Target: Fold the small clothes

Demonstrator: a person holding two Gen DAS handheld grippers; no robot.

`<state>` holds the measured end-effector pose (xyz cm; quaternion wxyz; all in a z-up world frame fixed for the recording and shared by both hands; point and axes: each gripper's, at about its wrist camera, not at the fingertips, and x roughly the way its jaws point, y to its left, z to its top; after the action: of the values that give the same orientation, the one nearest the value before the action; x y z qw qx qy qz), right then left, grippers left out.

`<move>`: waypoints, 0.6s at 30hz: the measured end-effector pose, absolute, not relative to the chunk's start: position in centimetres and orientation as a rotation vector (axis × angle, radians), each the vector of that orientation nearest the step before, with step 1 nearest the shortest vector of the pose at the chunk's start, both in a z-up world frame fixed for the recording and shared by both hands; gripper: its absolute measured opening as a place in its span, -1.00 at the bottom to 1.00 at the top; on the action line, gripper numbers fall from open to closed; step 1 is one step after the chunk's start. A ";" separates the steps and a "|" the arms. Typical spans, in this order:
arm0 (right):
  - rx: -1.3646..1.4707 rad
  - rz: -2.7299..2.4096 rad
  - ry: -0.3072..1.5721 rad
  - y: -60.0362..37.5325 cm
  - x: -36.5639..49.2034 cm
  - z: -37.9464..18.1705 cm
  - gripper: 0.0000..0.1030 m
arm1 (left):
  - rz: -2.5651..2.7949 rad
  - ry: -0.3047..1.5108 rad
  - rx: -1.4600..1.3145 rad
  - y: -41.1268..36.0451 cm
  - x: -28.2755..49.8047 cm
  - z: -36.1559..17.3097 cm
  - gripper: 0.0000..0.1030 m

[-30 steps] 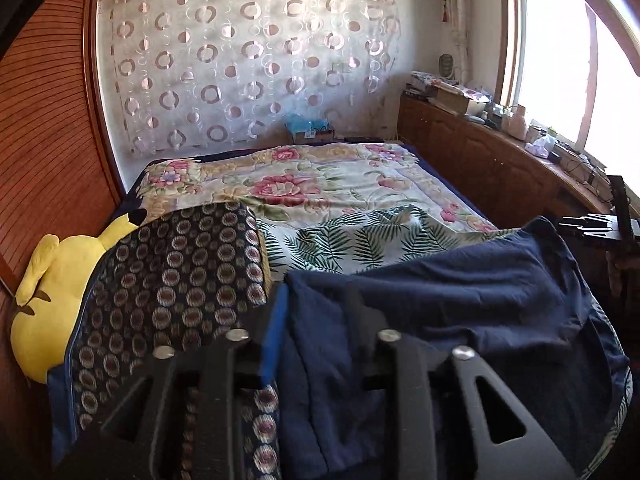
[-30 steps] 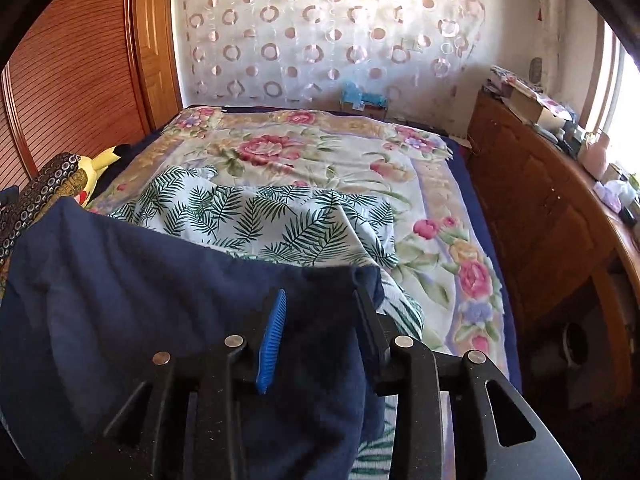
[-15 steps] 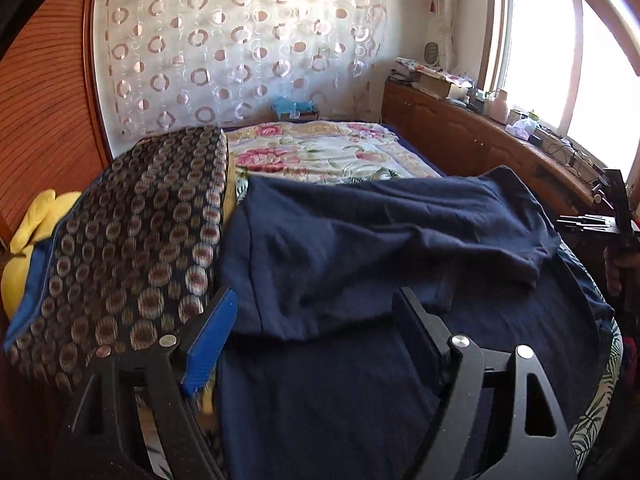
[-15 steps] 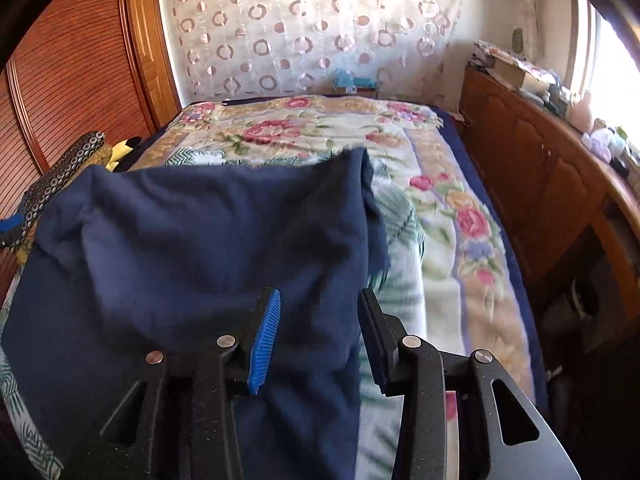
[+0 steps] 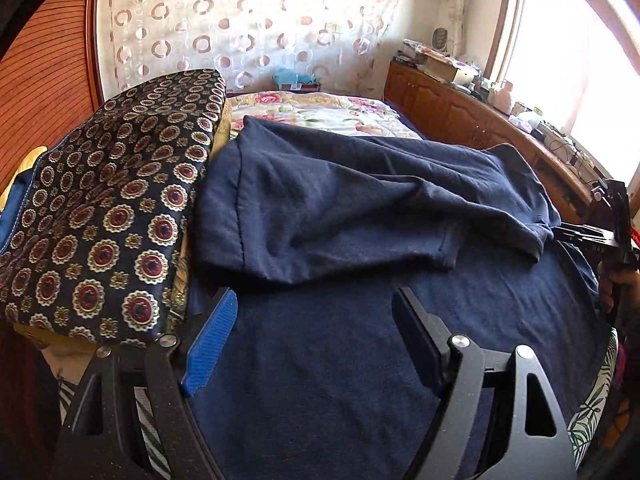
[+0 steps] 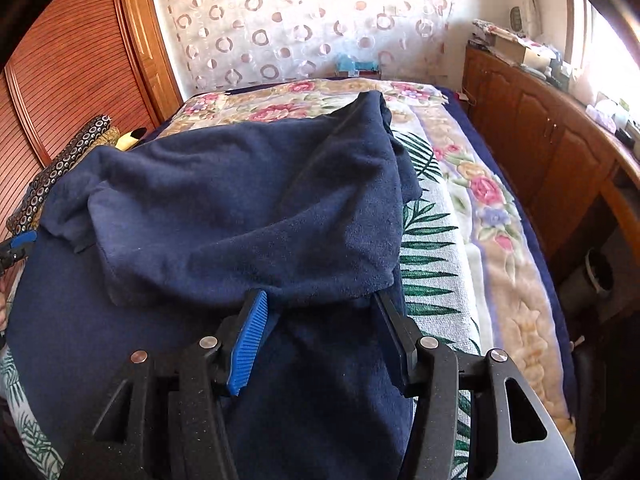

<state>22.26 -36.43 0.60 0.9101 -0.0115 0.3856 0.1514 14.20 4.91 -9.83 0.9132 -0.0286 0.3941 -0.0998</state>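
— Where's the shirt sitting?

— Spread on the bed, navy, its far half doubled back over the near half. The fold's loose edge runs across just ahead of both claws.

— And the left claw?

— Wide apart, nothing pinched. The blue pad stands at about eight o'clock in its own view, the black one at four, and only flat cloth lies under the gap. The folded edge is just beyond the tips, toward twelve. A patterned cushion lies beside it at ten o'clock, touching the shirt's left side.

— The right claw?

— Its jaws are opening. Cloth runs between them, the flap's hem draped right at the tips, but the pads aren't pressing on it that I can see.

— How are the hands set?

— Both tools tilt down toward the mattress, pointing up the bed at the curtain. From the left view, the right tool shows at three o'clock, at the shirt's far corner, with fingers wrapped on its handle. From the right view, a bit of the left one's blue pad peeks in at nine.

— What's off to the side?

— A wooden cabinet along the bed, between one and three o'clock.
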 end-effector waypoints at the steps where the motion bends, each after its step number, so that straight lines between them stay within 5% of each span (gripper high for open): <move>1: -0.029 0.310 0.794 -36.4 22.2 0.6 0.08 | -0.203 0.816 -0.055 4.7 14.4 -9.9 0.56; 13: -0.052 0.300 0.790 -35.6 22.0 0.0 0.10 | -0.105 0.814 -0.146 4.0 17.4 -11.1 0.56; 16: -0.052 0.301 0.789 -35.7 22.0 0.0 0.10 | -0.083 0.814 -0.155 4.3 17.8 -11.2 0.38; 18: -0.053 0.302 0.789 -35.7 22.0 0.0 0.10 | -0.064 0.810 -0.167 4.7 18.1 -11.2 0.00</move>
<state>22.00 -35.68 0.04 0.9118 -0.0257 0.3828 0.1464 18.06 4.69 -11.22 0.9152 -0.0813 0.3936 -0.0310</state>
